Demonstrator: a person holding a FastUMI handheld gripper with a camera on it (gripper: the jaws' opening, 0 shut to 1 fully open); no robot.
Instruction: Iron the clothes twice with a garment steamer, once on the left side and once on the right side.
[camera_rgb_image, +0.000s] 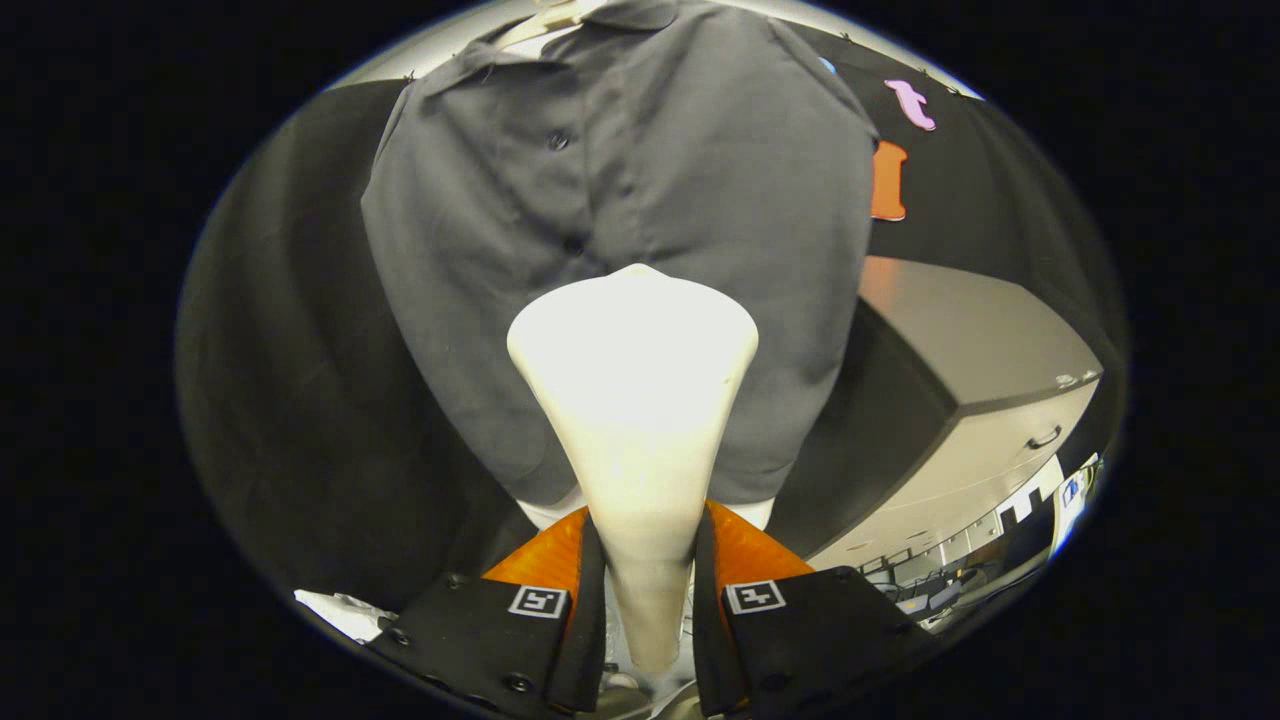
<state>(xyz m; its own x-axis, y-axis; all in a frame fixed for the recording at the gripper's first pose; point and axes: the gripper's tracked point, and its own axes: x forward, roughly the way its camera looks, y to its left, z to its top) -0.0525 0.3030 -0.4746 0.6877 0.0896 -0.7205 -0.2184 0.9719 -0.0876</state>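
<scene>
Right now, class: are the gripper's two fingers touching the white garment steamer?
Touching. In the gripper view both fingers press against the sides of the garment steamer handle, no gap showing, its head aimed at the grey shirt.

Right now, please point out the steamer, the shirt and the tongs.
steamer (632, 370): gripper view, on its wide white head.
shirt (470, 220): gripper view, on its grey front panel.
tongs (645, 560): gripper view, midway between the tips, clamped on the steamer's handle.

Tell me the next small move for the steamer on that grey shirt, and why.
Probably shift the cream-white cone-shaped garment steamer off the button line onto one side panel of the hanging dark grey button-up shirt, then stroke along it. The gripper is shut on the steamer's narrow handle, and the wide head sits over the shirt's centre placket, low on the front, so neither side is yet being covered.
</scene>
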